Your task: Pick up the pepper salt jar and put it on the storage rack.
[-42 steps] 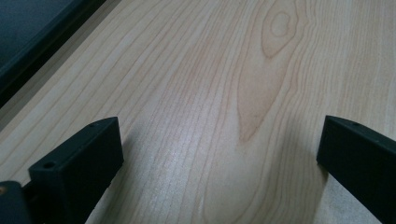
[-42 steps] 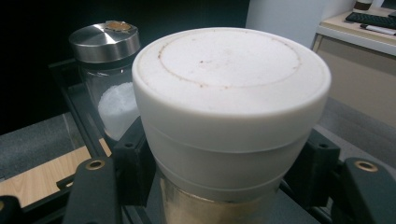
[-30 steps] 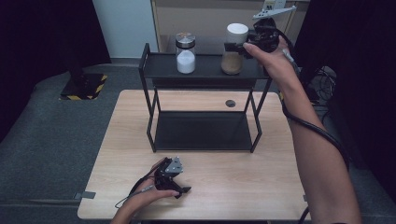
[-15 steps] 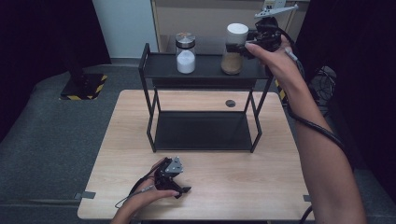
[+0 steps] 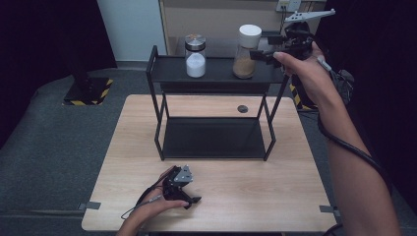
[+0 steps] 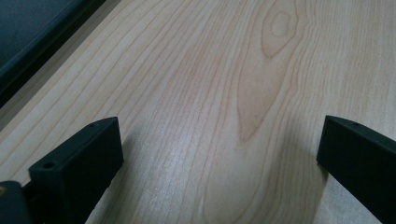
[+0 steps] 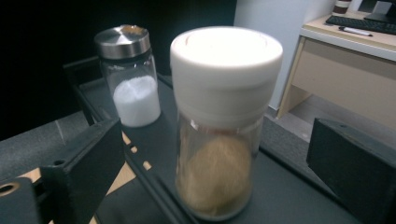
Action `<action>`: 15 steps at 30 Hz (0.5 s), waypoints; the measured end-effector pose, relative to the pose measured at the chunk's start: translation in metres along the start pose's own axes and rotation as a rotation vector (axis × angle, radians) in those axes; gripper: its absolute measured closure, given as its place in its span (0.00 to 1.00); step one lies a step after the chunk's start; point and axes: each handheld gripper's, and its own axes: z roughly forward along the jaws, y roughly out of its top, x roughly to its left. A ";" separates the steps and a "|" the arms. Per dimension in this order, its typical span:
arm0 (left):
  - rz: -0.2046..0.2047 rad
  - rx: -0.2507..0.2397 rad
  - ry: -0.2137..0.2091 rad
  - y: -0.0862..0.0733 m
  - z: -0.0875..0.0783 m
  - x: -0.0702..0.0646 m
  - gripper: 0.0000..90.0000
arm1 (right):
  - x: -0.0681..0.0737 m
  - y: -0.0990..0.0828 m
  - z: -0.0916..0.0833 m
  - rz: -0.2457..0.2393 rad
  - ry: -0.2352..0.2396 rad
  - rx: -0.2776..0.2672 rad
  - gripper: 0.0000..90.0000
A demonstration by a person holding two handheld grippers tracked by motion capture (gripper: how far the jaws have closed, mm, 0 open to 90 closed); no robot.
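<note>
Right gripper (image 5: 263, 53), held at the right end of the rack's top shelf (image 5: 216, 77): its jaws have just been opening and now stand wide, released, with the brown jar (image 5: 245, 51) between them but untouched. In the right gripper view a clear gap lies on either side of that jar (image 7: 223, 135). Compared with the frames a moment before, where the jaws were clamped on the jar, the grip is undone and the gripper has drawn slightly back toward the shelf's right edge. Judged from this, the jar is delivered, and what remains is to pull the tool clear without nudging it.

The brown jar stands upright near the right end of the top shelf, white cap on, holding a tan powder that fills roughly its lower half. The salt jar (image 5: 195, 55), with a metal cap and partly full of white grains, stands upright to its left, well apart.

Left gripper (image 5: 189, 197): rests on the table (image 5: 295, 191) near its front edge, jaws spread, nothing between them.
</note>
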 end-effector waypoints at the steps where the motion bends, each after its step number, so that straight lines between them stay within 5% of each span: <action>1: 0.000 0.000 0.000 0.000 0.000 0.000 0.00 | 0.002 -0.002 -0.003 -0.002 -0.002 -0.002 0.05; 15: -0.002 -0.001 0.002 0.000 0.000 0.000 0.00 | 0.041 -0.057 -0.030 -0.031 0.023 -0.026 0.03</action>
